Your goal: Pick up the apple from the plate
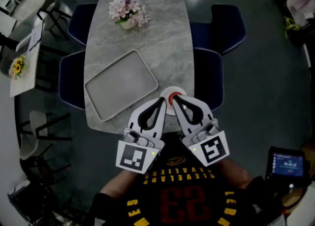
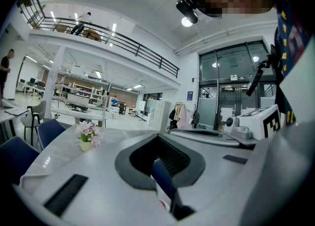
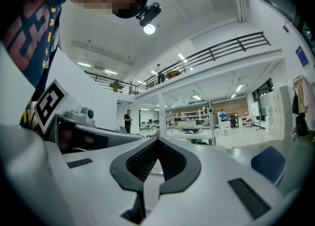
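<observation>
Table (image 1: 147, 28): grey marbled top, running from just in front of me to the far end.
Chairs (image 1: 73, 80): dark blue, two along the left side of the table and two along the right.
Tray (image 1: 120, 84): pale grey rectangle with a raised rim, lying at a slant on the near left part of the table.
My left gripper (image 1: 162, 100) (image 2: 158, 135): fingers brought together at the tips, nothing gripped. Only the leaf-shaped hollow between the dark pads stays open, and a sliver of red and white shows through it. The tips sit at the near left rim of the plate.
My right gripper (image 1: 174, 97) (image 3: 157, 139): fingers likewise meeting at the tips, holding nothing. It lies just beside the left gripper, with its tips over the plate at the apple.
Flower pot (image 1: 129, 13) (image 2: 86, 134): pink blossoms in a small pale pot, at the far end of the table, well apart from the plate.
Plate (image 1: 181, 92): small, white and round, at the near right edge of the table, to the right of the tray.
Apple (image 1: 172, 99): red, resting on the plate, right at the tips of both grippers and partly covered by them.
</observation>
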The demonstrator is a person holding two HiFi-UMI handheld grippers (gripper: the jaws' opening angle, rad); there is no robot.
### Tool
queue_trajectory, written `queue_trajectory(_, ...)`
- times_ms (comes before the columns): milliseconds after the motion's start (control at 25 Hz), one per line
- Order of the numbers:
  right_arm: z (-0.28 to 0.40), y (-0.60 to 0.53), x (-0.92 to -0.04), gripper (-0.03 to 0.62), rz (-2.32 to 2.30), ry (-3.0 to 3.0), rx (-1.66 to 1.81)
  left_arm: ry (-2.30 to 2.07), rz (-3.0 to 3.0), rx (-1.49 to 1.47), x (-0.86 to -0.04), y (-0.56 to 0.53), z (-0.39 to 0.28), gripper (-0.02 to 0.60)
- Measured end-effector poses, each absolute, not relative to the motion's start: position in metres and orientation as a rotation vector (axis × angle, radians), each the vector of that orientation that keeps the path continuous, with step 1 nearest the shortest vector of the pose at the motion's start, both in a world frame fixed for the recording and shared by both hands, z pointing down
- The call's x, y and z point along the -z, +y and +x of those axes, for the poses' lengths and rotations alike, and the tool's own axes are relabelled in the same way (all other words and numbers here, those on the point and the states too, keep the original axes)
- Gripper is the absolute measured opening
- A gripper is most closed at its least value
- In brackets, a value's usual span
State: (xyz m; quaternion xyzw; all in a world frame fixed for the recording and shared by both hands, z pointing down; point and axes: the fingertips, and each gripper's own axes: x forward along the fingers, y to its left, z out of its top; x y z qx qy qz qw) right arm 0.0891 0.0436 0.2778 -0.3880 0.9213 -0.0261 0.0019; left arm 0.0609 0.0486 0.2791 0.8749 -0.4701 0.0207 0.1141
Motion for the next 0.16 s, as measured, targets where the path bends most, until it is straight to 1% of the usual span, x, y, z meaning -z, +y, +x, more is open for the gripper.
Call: queue_trajectory(160, 0.0891, 0.0436, -0.2778, 0.007, -1.219, 2.885, 0.084, -1.38, 2.564, -0.063, -0.2797, 0.0487, 0.0609, 0.002)
